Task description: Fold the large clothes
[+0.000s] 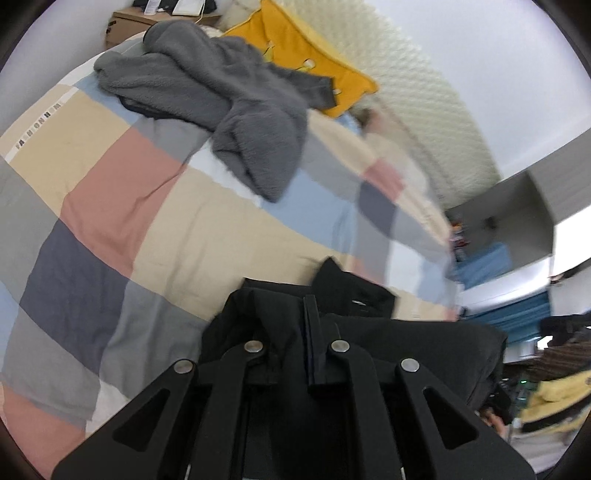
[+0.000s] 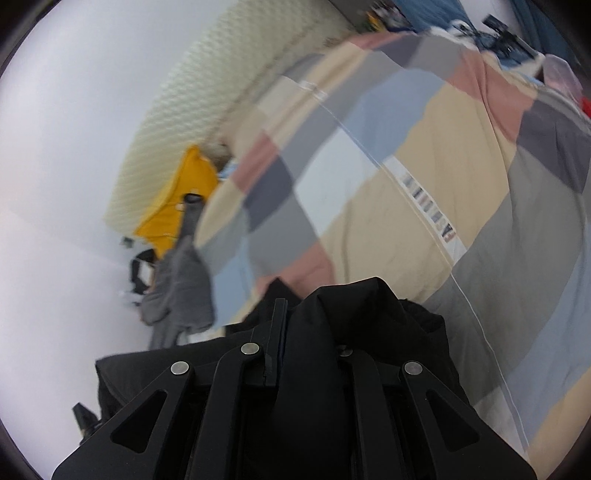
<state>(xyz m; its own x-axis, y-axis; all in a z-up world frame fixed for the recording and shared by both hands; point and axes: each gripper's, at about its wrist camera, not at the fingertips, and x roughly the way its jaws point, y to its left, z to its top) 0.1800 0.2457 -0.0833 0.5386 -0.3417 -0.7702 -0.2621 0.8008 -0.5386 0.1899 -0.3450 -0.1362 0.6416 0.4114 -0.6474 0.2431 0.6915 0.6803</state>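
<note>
A black garment is bunched over my left gripper, which is shut on a fold of it just above the checked quilt. In the right wrist view the same black garment drapes over my right gripper, which is also shut on the cloth. The fabric hides the right-hand finger there. Both views are blurred by motion. A grey fleece garment lies crumpled at the far end of the bed, seen small in the right wrist view as the grey fleece.
A yellow pillow leans on the cream padded headboard behind the fleece. A cardboard box stands past the bed's far corner. A person's yellow sleeve shows at the lower right. The quilt spreads wide before the right gripper.
</note>
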